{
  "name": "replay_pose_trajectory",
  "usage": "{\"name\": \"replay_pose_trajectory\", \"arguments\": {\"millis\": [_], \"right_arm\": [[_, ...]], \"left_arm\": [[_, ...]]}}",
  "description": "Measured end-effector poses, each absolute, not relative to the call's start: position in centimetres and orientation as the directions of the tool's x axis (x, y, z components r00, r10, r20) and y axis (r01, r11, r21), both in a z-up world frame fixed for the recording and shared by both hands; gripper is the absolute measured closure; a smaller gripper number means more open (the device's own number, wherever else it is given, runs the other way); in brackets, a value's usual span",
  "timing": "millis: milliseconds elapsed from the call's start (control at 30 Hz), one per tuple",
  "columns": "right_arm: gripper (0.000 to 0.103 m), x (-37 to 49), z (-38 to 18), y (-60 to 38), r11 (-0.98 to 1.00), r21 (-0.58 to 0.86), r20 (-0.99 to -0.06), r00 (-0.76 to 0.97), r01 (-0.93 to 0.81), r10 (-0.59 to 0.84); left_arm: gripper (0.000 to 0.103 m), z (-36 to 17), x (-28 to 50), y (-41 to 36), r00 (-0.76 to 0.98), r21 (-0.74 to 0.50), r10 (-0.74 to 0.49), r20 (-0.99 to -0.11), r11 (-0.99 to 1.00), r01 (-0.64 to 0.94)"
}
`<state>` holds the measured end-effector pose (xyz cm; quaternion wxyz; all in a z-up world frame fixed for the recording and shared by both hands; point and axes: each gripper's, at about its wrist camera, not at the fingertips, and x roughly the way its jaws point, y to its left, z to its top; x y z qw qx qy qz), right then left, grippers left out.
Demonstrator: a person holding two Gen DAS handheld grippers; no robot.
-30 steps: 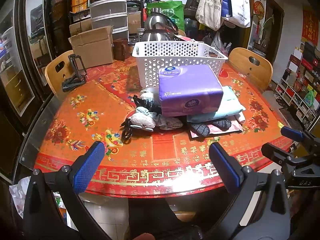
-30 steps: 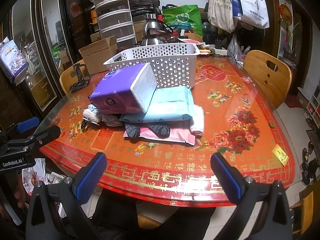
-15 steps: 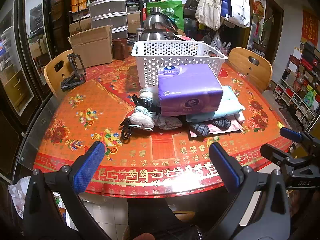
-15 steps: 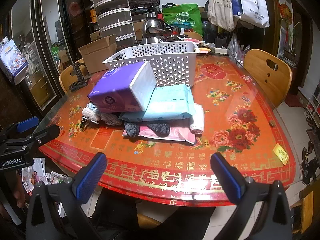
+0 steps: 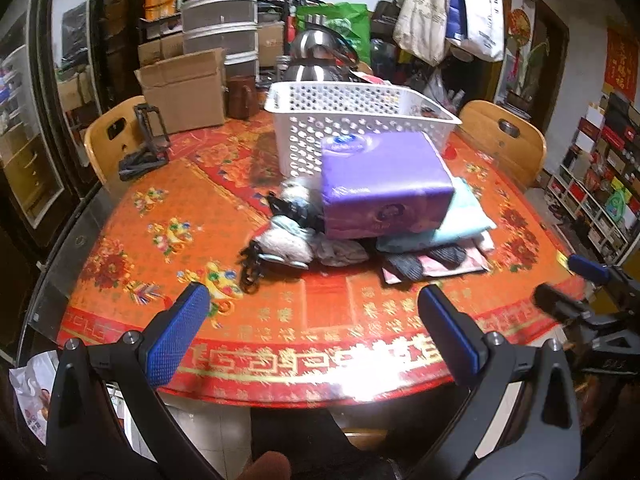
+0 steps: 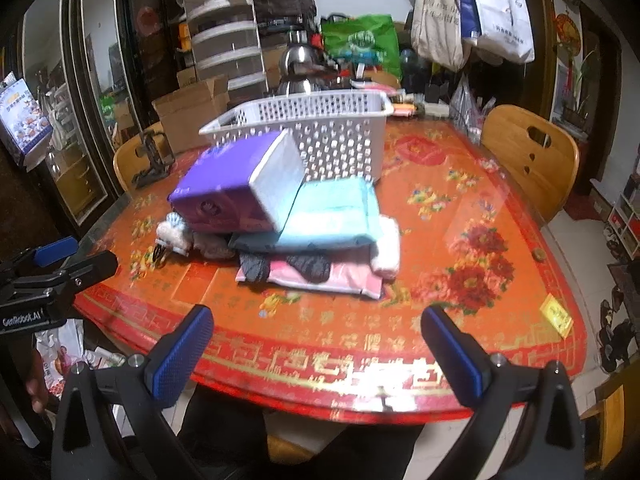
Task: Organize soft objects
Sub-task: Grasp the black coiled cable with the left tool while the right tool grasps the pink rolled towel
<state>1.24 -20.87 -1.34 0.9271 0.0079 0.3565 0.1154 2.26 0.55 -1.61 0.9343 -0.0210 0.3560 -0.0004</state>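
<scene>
A purple tissue pack (image 5: pixel 384 184) (image 6: pixel 236 188) lies tilted on top of a pile in the middle of the red table (image 5: pixel 280 320). Under it are a teal pack (image 6: pixel 336 216), a pink pack (image 6: pixel 340 276), dark socks (image 6: pixel 312 266), grey-white socks (image 5: pixel 284 244) and a black clip (image 5: pixel 250 268). Behind the pile stands a white perforated basket (image 5: pixel 360 120) (image 6: pixel 320 128). My left gripper (image 5: pixel 316 320) hangs open over the near table edge, short of the pile. Just as wide open, my right gripper (image 6: pixel 316 340) holds nothing at the near edge.
Wooden chairs (image 5: pixel 108 140) (image 6: pixel 532 160) stand at the left and right of the table. A cardboard box (image 5: pixel 184 88), a kettle (image 5: pixel 320 56) and a black stand (image 5: pixel 144 148) sit at the back and left. Bags (image 6: pixel 472 12) hang behind.
Both grippers have edged slightly forward toward the table; the pile and basket look a little nearer. Nothing was grasped or moved.
</scene>
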Motion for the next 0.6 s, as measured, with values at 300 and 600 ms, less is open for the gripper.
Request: {"name": "replay_pose_trajectory", "arguments": {"millis": [300, 600], "right_arm": [[0.000, 4.8, -4.6, -24.5, 0.985, 0.060, -0.627, 0.762, -0.160, 0.162], [0.008, 9.7, -8.8, -24.8, 0.980, 0.090, -0.699, 0.690, -0.175, 0.187]], "left_arm": [[0.000, -5.2, 6.4, 3.4, 0.704, 0.007, 0.020, -0.710, 1.000, -0.021], [0.000, -10.0, 9.1, 7.2, 0.655, -0.019, 0.012, -0.756, 0.999, -0.041]]}}
